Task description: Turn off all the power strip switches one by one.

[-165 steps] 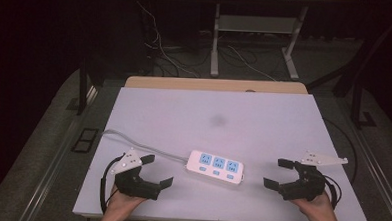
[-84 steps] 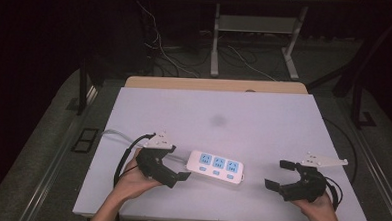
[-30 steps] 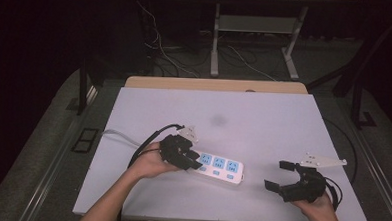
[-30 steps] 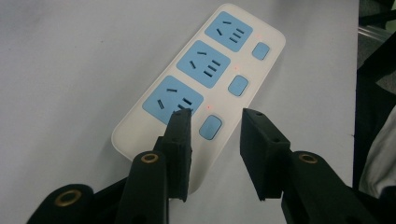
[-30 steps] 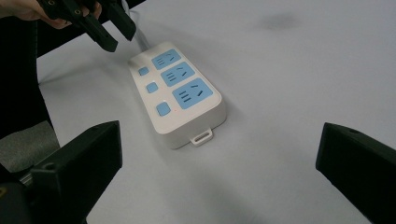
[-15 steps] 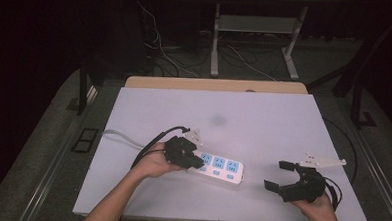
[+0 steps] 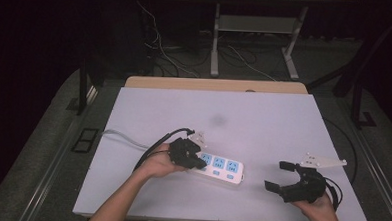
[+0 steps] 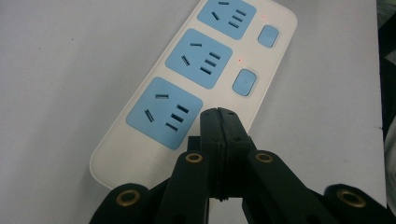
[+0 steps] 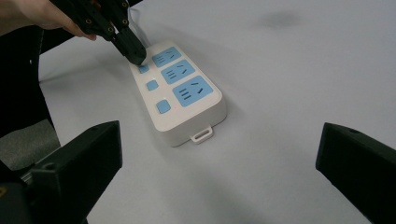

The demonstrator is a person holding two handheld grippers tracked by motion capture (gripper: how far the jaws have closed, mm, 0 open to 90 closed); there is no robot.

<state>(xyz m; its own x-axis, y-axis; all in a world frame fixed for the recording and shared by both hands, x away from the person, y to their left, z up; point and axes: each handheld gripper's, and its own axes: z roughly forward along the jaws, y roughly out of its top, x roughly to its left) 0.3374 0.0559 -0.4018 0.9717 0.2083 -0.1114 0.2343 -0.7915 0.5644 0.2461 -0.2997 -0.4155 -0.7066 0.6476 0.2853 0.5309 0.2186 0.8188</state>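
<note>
In the high view, a white power strip (image 7: 216,167) with three blue sockets lay on the pale counter (image 7: 263,118), toward its near edge and left of centre. The left gripper (image 7: 195,162) rested over the strip's left end, a grey cord (image 7: 120,137) trailing off to the left. The right gripper (image 7: 280,175) sat well apart to the right, jaws spread and holding nothing.

In the left gripper view, its two jaws were pressed flat together, tips over the strip beside the nearest socket (image 8: 164,113), where a switch button would sit.

In the right gripper view, its jaws stood wide apart and empty; beyond them the left gripper's tip touched the farthest blue button (image 9: 144,68).
</note>
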